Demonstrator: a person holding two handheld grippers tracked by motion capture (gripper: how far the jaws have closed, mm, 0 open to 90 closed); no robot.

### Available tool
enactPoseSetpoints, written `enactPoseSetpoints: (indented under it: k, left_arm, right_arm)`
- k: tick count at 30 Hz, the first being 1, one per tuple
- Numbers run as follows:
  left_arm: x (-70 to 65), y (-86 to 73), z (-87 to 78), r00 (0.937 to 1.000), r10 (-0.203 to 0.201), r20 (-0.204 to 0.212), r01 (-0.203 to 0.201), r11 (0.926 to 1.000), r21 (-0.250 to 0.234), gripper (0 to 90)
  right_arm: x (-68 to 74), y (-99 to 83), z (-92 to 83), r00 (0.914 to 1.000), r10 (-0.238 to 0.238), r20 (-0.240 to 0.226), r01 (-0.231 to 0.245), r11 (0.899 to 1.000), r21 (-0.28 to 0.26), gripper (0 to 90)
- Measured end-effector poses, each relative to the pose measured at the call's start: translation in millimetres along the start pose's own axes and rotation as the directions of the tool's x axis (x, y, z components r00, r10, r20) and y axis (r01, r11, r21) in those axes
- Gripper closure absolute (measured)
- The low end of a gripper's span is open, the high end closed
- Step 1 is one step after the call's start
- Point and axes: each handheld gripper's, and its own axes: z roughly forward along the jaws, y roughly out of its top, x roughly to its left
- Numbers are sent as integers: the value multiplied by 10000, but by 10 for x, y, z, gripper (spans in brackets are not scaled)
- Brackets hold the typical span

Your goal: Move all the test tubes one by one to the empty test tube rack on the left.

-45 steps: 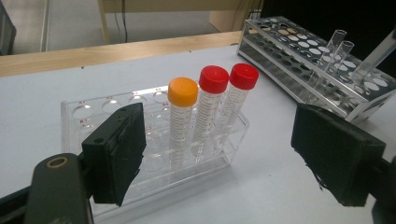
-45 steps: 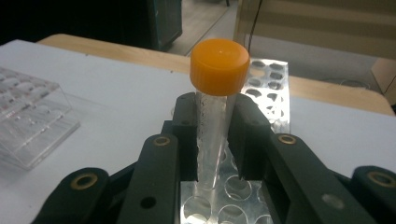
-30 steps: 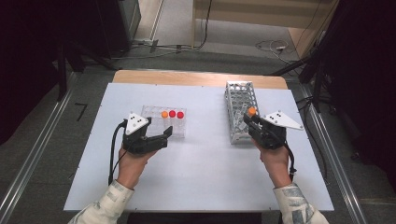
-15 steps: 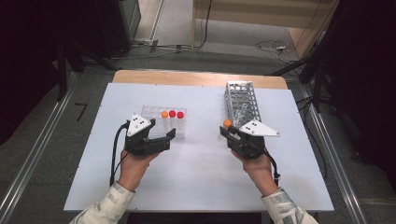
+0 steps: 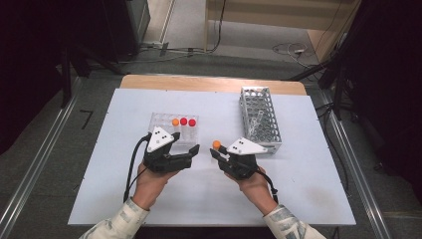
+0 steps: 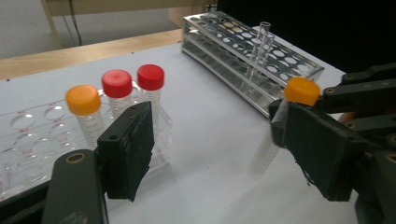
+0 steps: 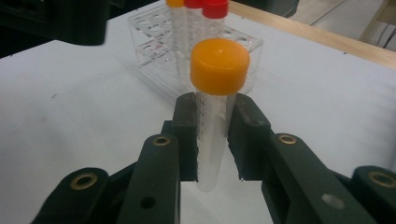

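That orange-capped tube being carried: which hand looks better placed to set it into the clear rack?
Probably the right gripper: its jaws are clamped on the orange-capped tube, which faces the clear rack. The left gripper, beside that rack, holds nothing, its jaws having just been closing.

Table top (image 5: pixel 124 199): smooth, matt white sheet over a pale wooden board showing at the far edge. Clear rack (image 5: pixel 160 121): transparent glossy plastic. Perforated rack (image 5: pixel 271 124): bright sheet metal, lightly reflective. Held tube (image 7: pixel 211 140): clear plastic body with fine printed marks, capped in matt orange plastic (image 7: pixel 219 65). Red caps (image 6: pixel 133 79): plastic with a slight sheen. Right gripper (image 7: pixel 212 140) and left gripper (image 6: pixel 219 149): matt black plastic links with brass-coloured bushes; pads (image 6: pixel 133 144) dull, rubbery, frayed at the edges.
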Motion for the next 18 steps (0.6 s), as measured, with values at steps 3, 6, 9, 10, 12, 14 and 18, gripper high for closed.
enactPoseSetpoints:
  k: [3, 6, 9, 10, 12, 14, 18]
  left_arm:
    - [-32, -5, 13, 9998, 86, 184, -87, 10000, 21, 279]
    - [-62, -16, 27, 9992, 194, 337, -197, 9998, 87, 310]
    - [-87, -27, 37, 9982, 383, 458, -389, 9991, 143, 371]
    - [-92, -29, 37, 9978, 445, 488, -453, 9989, 156, 391]
    - [-102, -34, 37, 9967, 565, 584, -577, 9982, 179, 437]
    - [-104, -38, 37, 9958, 664, 623, -678, 9975, 204, 477]
    - [-112, -43, 35, 9953, 679, 693, -691, 9975, 161, 569]
  right_arm:
    - [76, 8, 58, 9998, -45, -168, 46, 10000, 74, 710]
    - [149, 20, 121, 9995, -112, -304, 115, 9999, 106, 710]
    - [203, 35, 186, 9988, -200, -449, 208, 9996, 189, 710]
    - [219, 40, 203, 9986, -222, -485, 232, 9996, 185, 711]
    - [254, 51, 228, 9982, -241, -550, 252, 9995, 198, 710]
    - [282, 61, 243, 9978, -275, -605, 286, 9994, 172, 710]
    - [331, 86, 254, 9967, -352, -730, 365, 9992, 162, 710]
